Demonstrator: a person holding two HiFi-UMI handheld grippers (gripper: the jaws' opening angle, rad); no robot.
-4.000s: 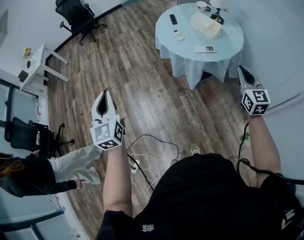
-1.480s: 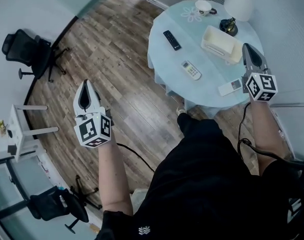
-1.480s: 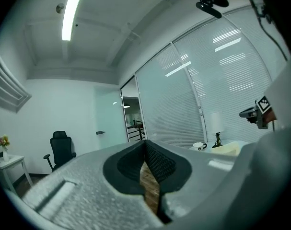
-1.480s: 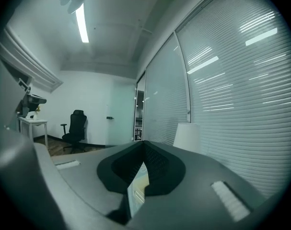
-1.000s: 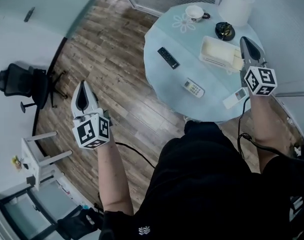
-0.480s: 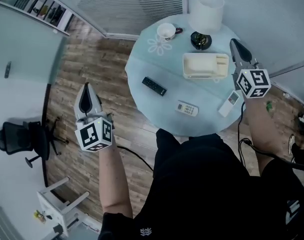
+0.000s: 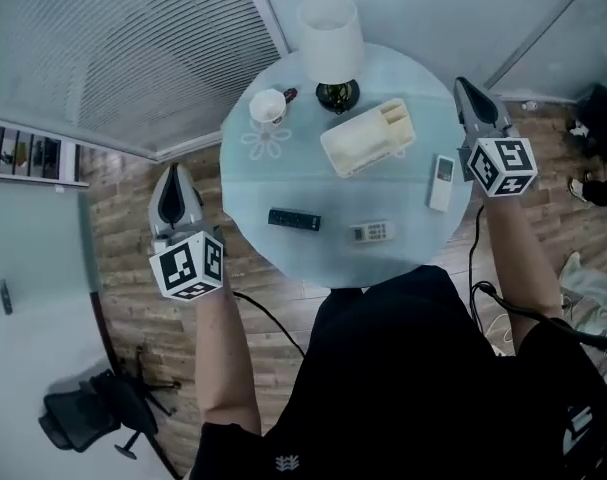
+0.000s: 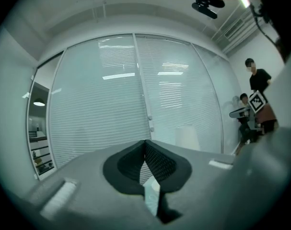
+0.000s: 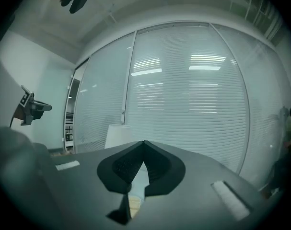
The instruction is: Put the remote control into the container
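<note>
Room: we see an office corner with slatted blinds point(image 7: 123, 48) behind glass walls, a wood-plank floor point(image 7: 133, 288) and a black office chair point(image 7: 88, 418) at lower left.
Bench: round, smooth pale blue top point(image 7: 283, 183).
Container: cream rectangular tray point(image 7: 368, 138) with compartments, sitting mid-bench.
Remotes: black slim one point(image 7: 294, 219) left of centre, small white one point(image 7: 370, 232) near the front edge, long white one point(image 7: 440, 182) at right. All lie flat on the bench, outside the container.
Other: lamp point(image 7: 332, 38) with a white cylindrical shade at the back, white cup point(image 7: 268, 107) beside a flower-shaped mat point(image 7: 266, 143).
Markings: black-and-white square codes on each claw's cube. We find the remotes' print too small to read.
Left claw point(image 7: 175, 171): closed, empty, over the floor left of the bench.
Right claw point(image 7: 464, 86): closed, empty, at the bench's right edge, near the long white remote.
</note>
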